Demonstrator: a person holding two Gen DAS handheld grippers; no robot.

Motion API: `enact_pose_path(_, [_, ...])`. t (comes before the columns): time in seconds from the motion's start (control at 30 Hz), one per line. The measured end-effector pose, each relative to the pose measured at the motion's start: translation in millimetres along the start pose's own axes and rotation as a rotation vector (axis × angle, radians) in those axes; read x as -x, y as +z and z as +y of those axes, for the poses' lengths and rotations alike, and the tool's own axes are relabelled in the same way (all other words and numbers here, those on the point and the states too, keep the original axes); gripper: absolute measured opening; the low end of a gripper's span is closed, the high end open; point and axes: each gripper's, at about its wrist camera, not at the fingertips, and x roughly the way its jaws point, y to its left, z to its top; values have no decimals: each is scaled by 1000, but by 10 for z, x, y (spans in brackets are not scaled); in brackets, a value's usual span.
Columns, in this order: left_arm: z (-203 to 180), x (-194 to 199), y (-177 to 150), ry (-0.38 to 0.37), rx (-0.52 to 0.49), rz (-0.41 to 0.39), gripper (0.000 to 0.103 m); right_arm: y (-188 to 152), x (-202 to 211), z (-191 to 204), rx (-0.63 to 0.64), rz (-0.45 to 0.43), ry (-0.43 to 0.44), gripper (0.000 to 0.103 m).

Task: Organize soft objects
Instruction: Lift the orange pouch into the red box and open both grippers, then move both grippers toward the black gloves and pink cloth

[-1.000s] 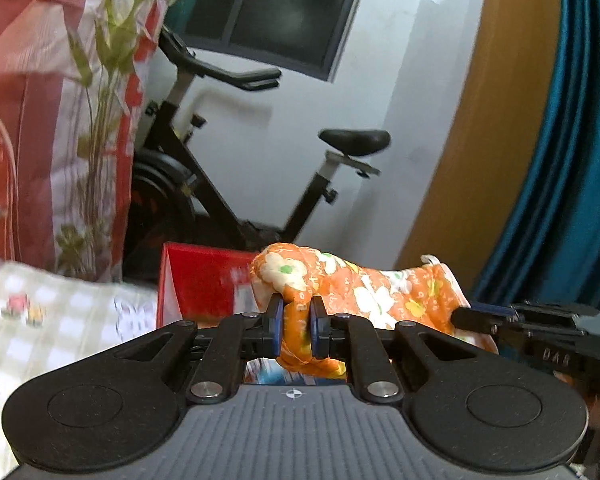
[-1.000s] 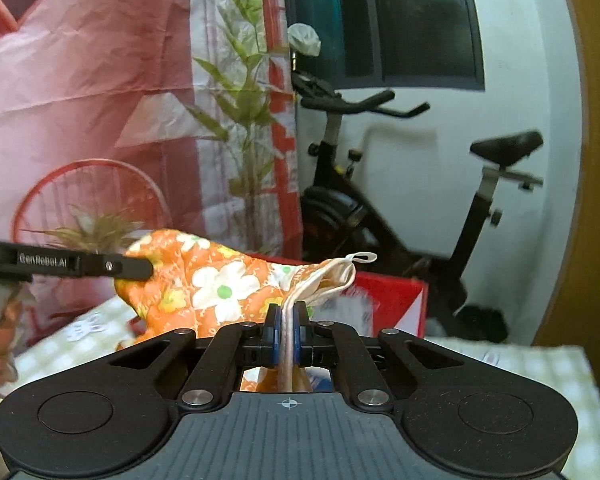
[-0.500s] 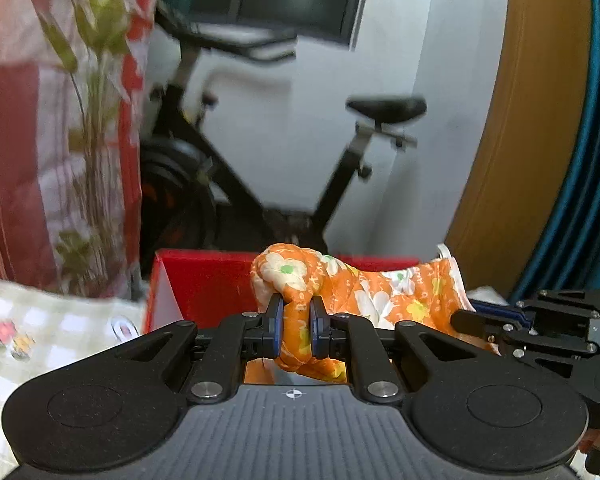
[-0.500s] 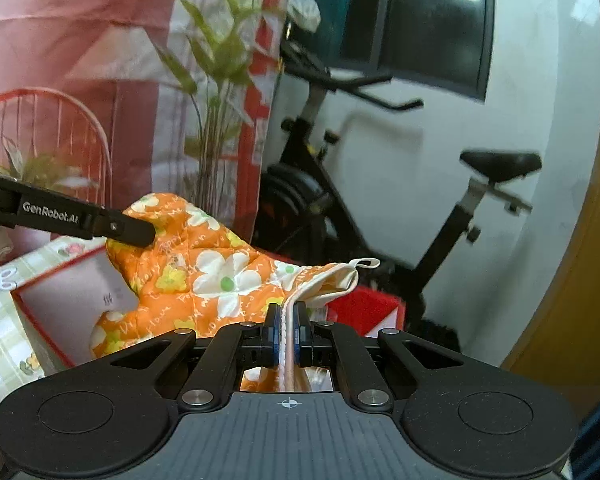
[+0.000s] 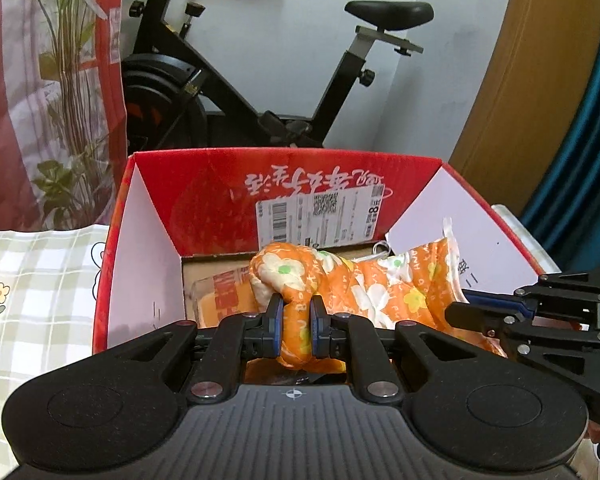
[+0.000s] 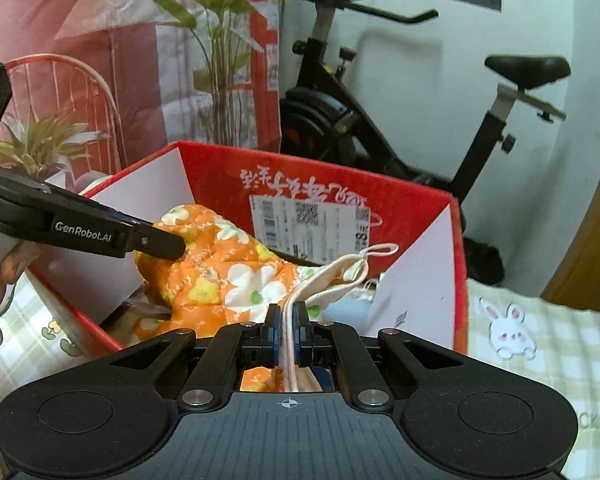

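Note:
An orange quilted cloth with white flowers (image 5: 364,284) hangs between both grippers over an open red cardboard box (image 5: 220,184). My left gripper (image 5: 296,320) is shut on a bunched end of the cloth. My right gripper (image 6: 286,328) is shut on the cloth's cream edge (image 6: 332,276), near its loop. The cloth (image 6: 220,264) sags into the box (image 6: 420,208). The right gripper shows at the right of the left wrist view (image 5: 460,314); the left gripper shows at the left of the right wrist view (image 6: 168,246).
The box stands on a green checked cloth (image 5: 28,280) with cartoon prints (image 6: 540,340). An orange packet (image 5: 220,296) lies in the box. An exercise bike (image 5: 228,92) stands behind the box. A plant (image 6: 216,40) and a red-white sheet are at back left.
Both grippers have moved forward and down with the cloth. The box, first seen low and far, is now right under the cloth with its inside in view.

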Motion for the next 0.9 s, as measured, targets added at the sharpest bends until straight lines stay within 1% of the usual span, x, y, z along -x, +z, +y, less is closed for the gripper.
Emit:
enact_pose_path(0.07, [-20, -7, 18, 2, -8, 7, 16, 19, -17, -4, -26, 17, -9, 7])
enact_pose_path(0.1, [-16, -4, 24, 4, -7, 6, 17, 24, -16, -9, -32, 23, -17, 11])
enact_pose_path(0.13, [-14, -8, 31, 6, -5, 4, 21, 24, -11, -3, -32, 28, -29, 14])
enact_pose_path(0.2, [-8, -9, 54, 7, -5, -3, 35, 31, 4, -2, -23, 29, -63, 22])
enact_pose_path(0.23, [-15, 9, 60, 10, -6, -9, 48, 34, 21, 10, -18, 26, -73, 24])
enact_pose_path(0.27, [-22, 45, 58, 15, -11, -19, 58, 28, 40, 7, -16, 25, -81, 31])
enact_pose_path(0.3, [-36, 77, 59, 19, -18, -29, 60, 28, 59, 4, -15, 24, -90, 40])
enact_pose_path(0.33, [-49, 114, 60, 23, -25, -36, 65, 27, 85, 10, -16, 19, -97, 46])
enact_pose_path(0.37, [-64, 148, 63, 29, -31, -40, 74, 26, 118, 22, -17, 11, -104, 56])
enact_pose_path(0.4, [-74, 177, 63, 36, -34, -44, 77, 27, 151, 27, -17, 4, -109, 63])
enact_pose_path(0.43, [-85, 224, 60, 43, -37, -56, 83, 31, 186, 33, -19, -3, -112, 65])
enact_pose_path(0.47, [-90, 273, 53, 47, -38, -69, 88, 33, 222, 47, -21, -8, -112, 71])
enact_pose_path(0.5, [-94, 330, 44, 53, -37, -80, 90, 36, 257, 61, -24, -13, -111, 78])
enact_pose_path(0.53, [-98, 377, 35, 59, -35, -87, 93, 35, 297, 76, -26, -19, -110, 82])
enact_pose_path(0.57, [-98, 426, 22, 64, -31, -92, 95, 34, 342, 93, -28, -26, -109, 91])
enact_pose_path(0.6, [-97, 490, 1, 71, -27, -97, 96, 35, 392, 107, -28, -36, -108, 95])
enact_pose_path(0.7, [-97, 650, -78, 81, -16, -107, 97, 2, 548, 169, -32, -58, -102, 102])
enact_pose_path(0.9, [-145, 959, -364, 94, -21, -117, 98, -186, 872, 287, -55, -93, -88, 103])
